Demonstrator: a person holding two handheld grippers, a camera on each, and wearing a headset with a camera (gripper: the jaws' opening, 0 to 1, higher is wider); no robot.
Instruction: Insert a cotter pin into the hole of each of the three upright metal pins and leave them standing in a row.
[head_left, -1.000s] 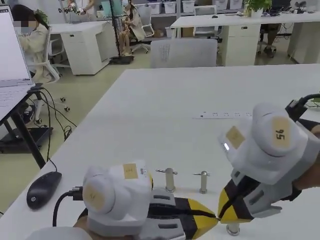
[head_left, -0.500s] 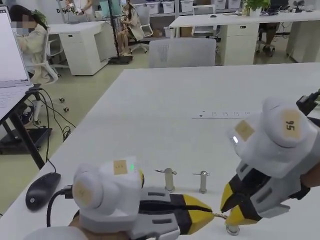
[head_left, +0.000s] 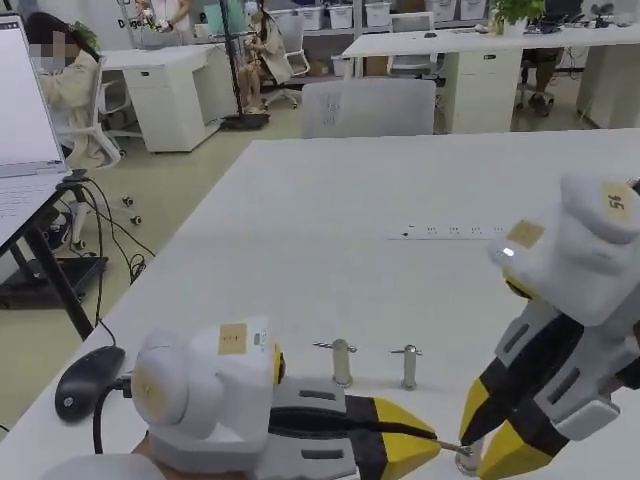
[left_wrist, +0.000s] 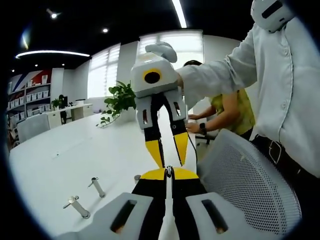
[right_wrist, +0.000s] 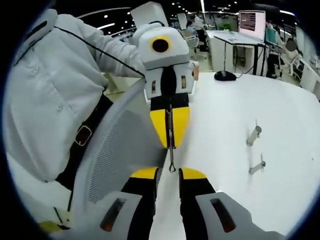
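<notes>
Gripping the thin, likely bendy silver wire cotter pin (head_left: 448, 446) by its head, left tongs (head_left: 433, 442) aim at the upright metal pin (head_left: 466, 461) beside open right tongs (head_left: 482, 455).

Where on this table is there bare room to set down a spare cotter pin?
Free: the broad table stretch between the power strip and the left upright pin and middle upright pin. Crowded: the near edge, where left gripper, right gripper and third pin meet; the mouse takes the left corner.
</notes>
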